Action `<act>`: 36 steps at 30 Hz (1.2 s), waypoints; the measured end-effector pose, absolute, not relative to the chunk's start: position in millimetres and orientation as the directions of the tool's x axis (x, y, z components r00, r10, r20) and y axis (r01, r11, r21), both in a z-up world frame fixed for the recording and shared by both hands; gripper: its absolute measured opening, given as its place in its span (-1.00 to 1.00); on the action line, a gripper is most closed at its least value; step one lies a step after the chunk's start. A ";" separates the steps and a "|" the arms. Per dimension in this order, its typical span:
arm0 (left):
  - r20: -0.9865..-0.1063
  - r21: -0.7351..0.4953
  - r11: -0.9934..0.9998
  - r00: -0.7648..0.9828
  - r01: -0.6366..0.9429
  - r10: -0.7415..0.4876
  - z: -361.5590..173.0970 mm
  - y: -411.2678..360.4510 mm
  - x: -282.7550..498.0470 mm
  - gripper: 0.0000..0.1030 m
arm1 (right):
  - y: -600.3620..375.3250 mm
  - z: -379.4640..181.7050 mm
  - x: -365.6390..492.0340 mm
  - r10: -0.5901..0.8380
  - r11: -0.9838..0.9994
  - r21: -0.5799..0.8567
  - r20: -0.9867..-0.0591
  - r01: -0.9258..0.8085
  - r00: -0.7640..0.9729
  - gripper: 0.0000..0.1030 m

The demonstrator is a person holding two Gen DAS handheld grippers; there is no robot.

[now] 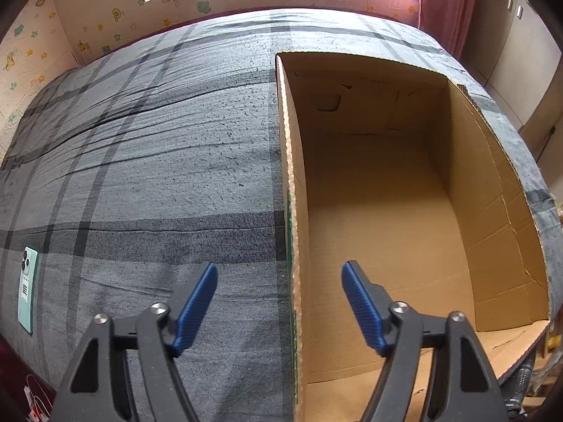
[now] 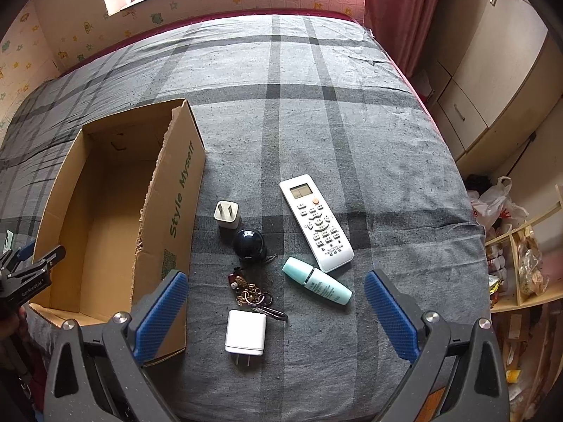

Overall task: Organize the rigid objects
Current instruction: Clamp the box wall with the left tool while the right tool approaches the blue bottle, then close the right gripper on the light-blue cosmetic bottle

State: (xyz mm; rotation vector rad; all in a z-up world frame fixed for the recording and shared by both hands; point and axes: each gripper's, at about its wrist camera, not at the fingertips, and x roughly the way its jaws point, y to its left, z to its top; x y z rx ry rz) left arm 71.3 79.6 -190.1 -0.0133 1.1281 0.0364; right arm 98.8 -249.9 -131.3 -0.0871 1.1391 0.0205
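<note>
An open, empty cardboard box lies on the grey checked bedspread. To its right lie a small white plug, a dark round object, a white remote, a teal bottle, a bunch of keys and a white charger. My right gripper is open above the keys and charger, holding nothing. My left gripper is open, straddling the box's left wall without touching it. That left gripper also shows at the box's near left corner.
A mint-green phone lies face down on the bedspread, far left of the box. Right of the bed stand a wooden shelf with bags and pale cupboards. A papered wall and a window run behind the bed.
</note>
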 end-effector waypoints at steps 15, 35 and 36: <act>-0.912 -0.010 1.000 0.410 -0.019 -0.001 -209.1 74.7 70.1 -0.79 | -279.2 -156.7 111.3 -0.078 0.994 -0.102 -0.917 -0.041 0.390 0.99; -0.911 -0.035 0.999 0.412 -0.037 -0.016 -210.2 79.1 69.3 -0.79 | -301.6 -251.9 143.2 -0.103 0.983 -0.133 -0.971 -0.128 0.218 0.94; -0.911 -0.031 0.999 0.411 -0.037 -0.013 -210.2 78.8 69.8 -0.79 | -302.3 -255.3 144.7 -0.100 0.983 -0.129 -0.973 -0.133 0.209 0.92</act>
